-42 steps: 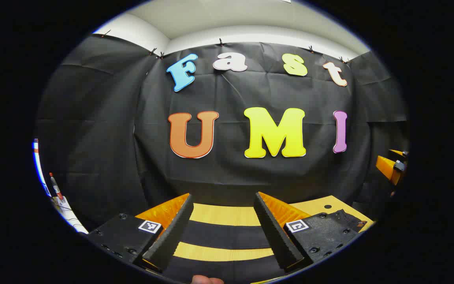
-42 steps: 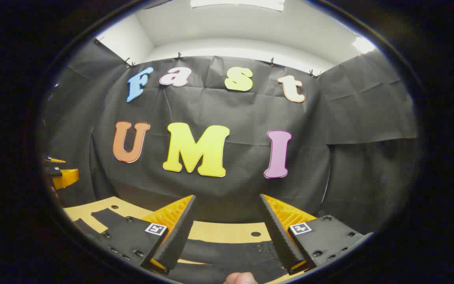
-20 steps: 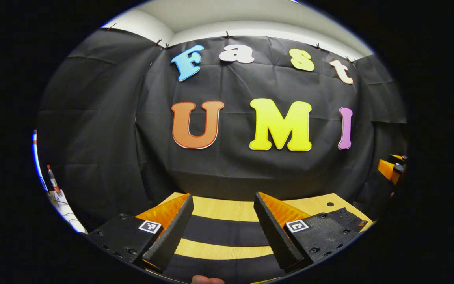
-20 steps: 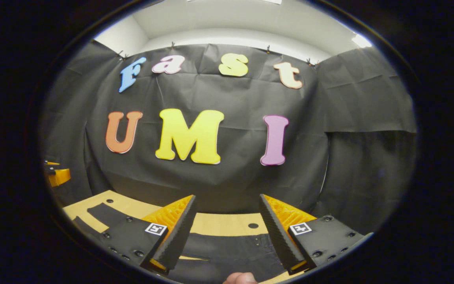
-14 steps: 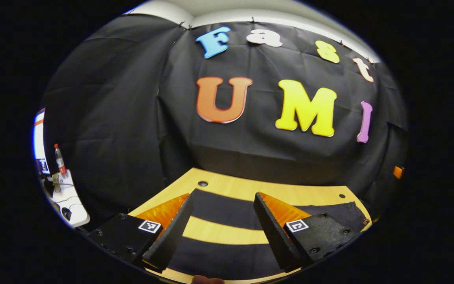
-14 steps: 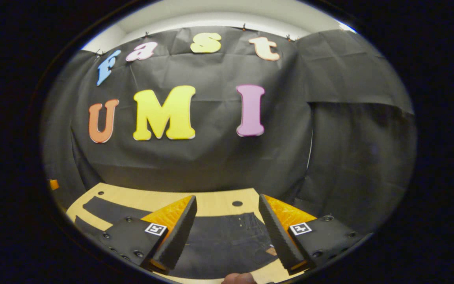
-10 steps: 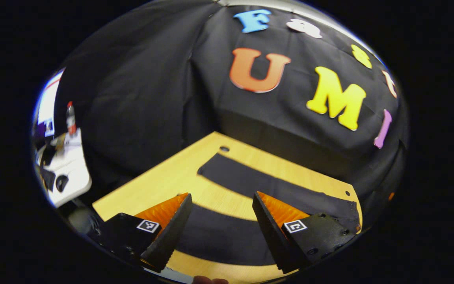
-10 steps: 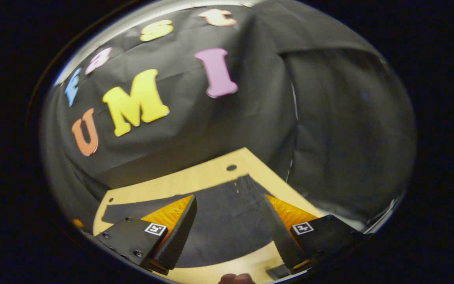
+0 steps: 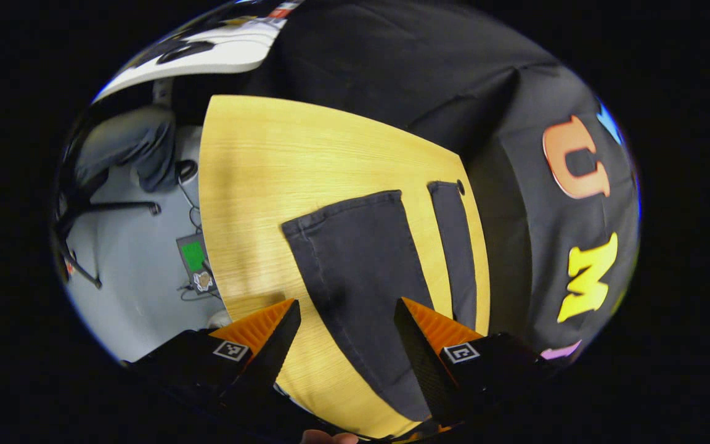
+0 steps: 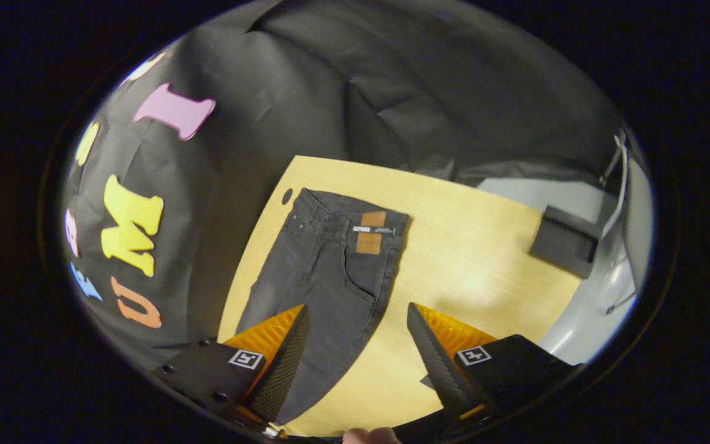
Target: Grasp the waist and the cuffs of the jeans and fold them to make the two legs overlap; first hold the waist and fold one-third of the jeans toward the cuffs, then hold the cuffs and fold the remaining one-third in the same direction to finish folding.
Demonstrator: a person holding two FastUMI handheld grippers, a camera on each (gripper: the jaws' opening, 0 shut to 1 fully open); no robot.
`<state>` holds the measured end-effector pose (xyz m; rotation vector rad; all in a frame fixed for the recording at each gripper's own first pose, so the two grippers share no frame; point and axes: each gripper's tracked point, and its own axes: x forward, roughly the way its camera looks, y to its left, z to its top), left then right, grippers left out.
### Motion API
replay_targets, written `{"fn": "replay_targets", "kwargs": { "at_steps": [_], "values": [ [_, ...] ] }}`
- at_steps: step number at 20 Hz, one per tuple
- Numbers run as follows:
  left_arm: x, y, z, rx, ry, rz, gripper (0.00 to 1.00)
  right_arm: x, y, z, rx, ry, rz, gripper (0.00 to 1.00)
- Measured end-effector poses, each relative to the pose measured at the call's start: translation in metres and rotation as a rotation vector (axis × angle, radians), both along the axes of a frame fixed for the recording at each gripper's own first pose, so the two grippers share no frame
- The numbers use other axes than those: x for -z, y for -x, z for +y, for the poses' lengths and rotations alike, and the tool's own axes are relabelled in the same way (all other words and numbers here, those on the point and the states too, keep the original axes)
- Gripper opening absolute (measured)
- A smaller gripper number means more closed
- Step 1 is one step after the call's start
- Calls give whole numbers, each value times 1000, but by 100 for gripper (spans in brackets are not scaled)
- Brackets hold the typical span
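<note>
Dark grey jeans lie flat on the wooden table (image 9: 250,185), the two legs spread apart. In the left gripper view the near leg (image 9: 361,265) ends in a cuff (image 9: 339,211) straight ahead, and the far leg (image 9: 457,253) lies to its right. My left gripper (image 9: 346,305) hovers open above the near leg. In the right gripper view the waist (image 10: 355,225), with a brown patch (image 10: 372,233), lies ahead on the table (image 10: 472,259). My right gripper (image 10: 357,308) hangs open above the seat and thigh of the jeans (image 10: 330,290), with nothing between its fingers.
The table's left edge drops to a grey floor (image 9: 139,271) with cables and a small green device (image 9: 193,256). A dark box (image 10: 564,240) sits past the table's right edge. Small holes (image 10: 286,196) mark the table's back corners. Black cloth walls stand behind.
Both grippers have tipped down and turned, from facing the back wall to looking down on the table. The left now hangs over the leg ends, the right over the waist end.
</note>
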<state>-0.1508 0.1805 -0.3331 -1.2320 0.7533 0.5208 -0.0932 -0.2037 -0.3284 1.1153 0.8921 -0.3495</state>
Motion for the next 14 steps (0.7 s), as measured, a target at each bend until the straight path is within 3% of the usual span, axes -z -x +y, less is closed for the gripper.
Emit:
{"fn": "replay_targets", "kwargs": {
  "at_steps": [9,14],
  "values": [
    [12,-26,16,-105,74,11,99,27,-15,-16,135,-66,60,98],
    [11,-42,17,-103,76,-3,98,49,-36,-25,178,-70,70,98]
  ]
}}
